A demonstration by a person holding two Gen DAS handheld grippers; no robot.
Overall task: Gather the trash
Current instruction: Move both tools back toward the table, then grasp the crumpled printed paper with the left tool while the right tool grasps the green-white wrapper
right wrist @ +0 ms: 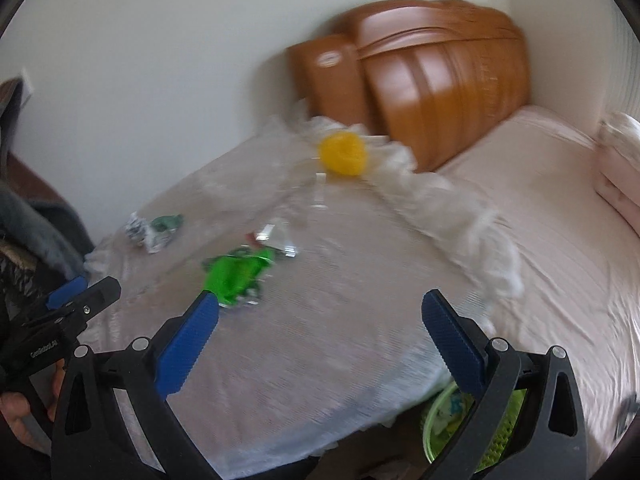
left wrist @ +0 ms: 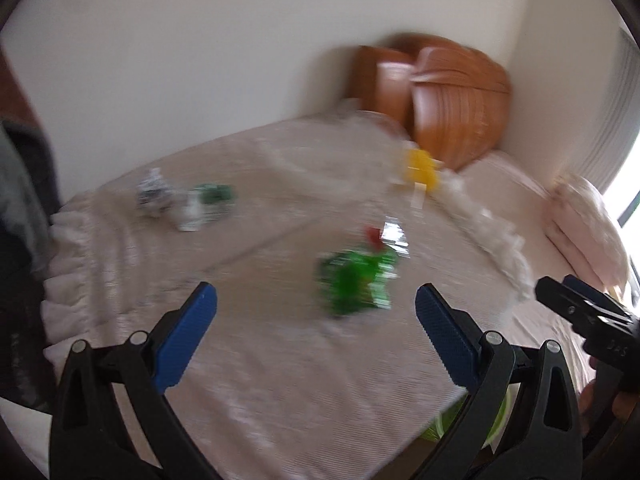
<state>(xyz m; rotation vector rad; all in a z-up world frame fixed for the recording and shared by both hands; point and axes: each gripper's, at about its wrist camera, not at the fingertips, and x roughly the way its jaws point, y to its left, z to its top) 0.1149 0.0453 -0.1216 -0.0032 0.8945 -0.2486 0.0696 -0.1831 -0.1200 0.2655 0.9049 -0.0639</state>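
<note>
Both views motion-blurred. Green wrapper [left wrist: 356, 280] mid-frame: print unreadable. Small crumpled pieces [left wrist: 154, 194] at left centre: can't identify. Green basket [right wrist: 496, 436] at lower right is mostly hidden behind right claw [right wrist: 320, 308] finger and bed [right wrist: 560, 216] edge.

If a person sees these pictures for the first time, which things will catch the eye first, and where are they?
The bright green crumpled wrapper lies on the pale bedspread, ahead of the open left gripper. Farther back, a yellow crumpled piece sits near the orange-brown wooden headboard. A green mesh basket with some trash inside stands below the bed edge, behind the open right gripper.
</note>
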